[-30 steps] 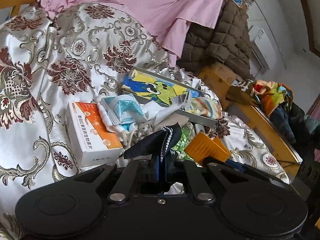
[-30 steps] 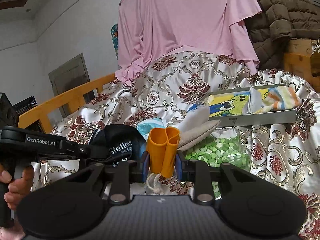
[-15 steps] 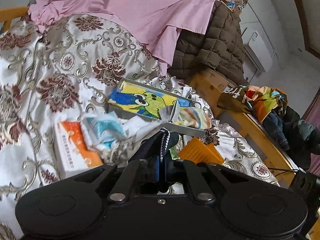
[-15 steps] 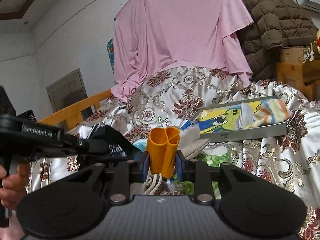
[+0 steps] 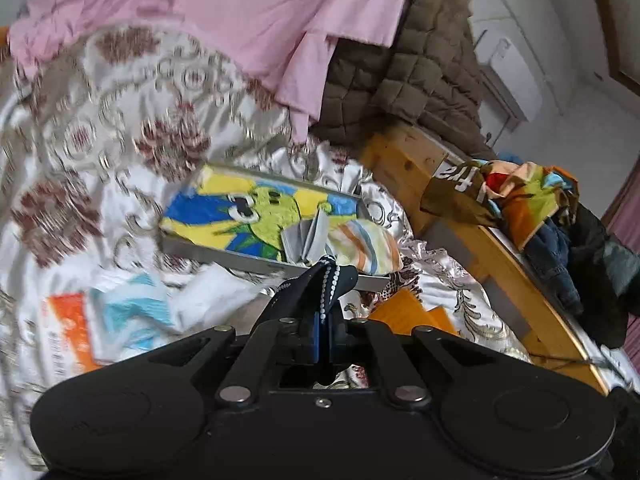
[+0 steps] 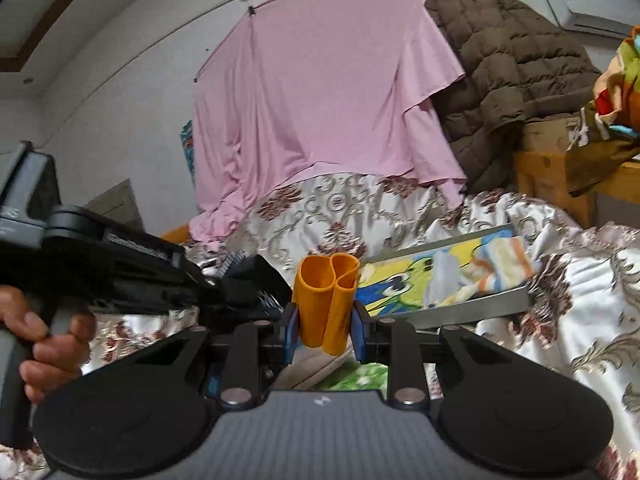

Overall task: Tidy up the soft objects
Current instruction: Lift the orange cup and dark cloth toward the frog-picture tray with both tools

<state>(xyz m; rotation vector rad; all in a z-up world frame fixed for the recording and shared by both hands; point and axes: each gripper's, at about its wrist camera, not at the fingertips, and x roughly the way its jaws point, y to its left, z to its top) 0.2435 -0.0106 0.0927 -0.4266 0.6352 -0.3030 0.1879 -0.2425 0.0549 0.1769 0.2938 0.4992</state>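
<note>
Left gripper (image 5: 321, 334) clamped tight on a black fabric piece (image 5: 316, 290) with a row of white dots along its edge, the cloth rising out of the closed jaws and hanging over the patterned satin bedspread (image 5: 100, 128); right gripper (image 6: 325, 330) partly closed on a folded orange rubbery sheet (image 6: 326, 300), both blue pads (image 6: 291, 330) pressing its sides, the folded loops standing upright above the jaws; seen from the right wrist, the left gripper reaching in from the left edge, a hand (image 6: 44, 344) wrapped round its handle, the black cloth bunched at its tip just left of the orange sheet; beyond both grippers, a shallow grey tray (image 5: 224, 254) lying on the bedspread, lined with a yellow, blue and green cartoon print, a grey divider (image 5: 308, 236) standing inside it and a striped pastel cloth (image 5: 364, 246) in the compartment to the right of the divider; left of the tray, blurred, an orange and white box (image 5: 70, 320) and a white and blue packet (image 5: 124, 312); further back, a pink sheet (image 6: 320, 92) draped from a line and a brown quilted jacket (image 6: 508, 76) heaped beside it on the right; wooden bed frame (image 5: 404, 160) along the right side, colourful clothes (image 5: 520, 196) piled on it.
</note>
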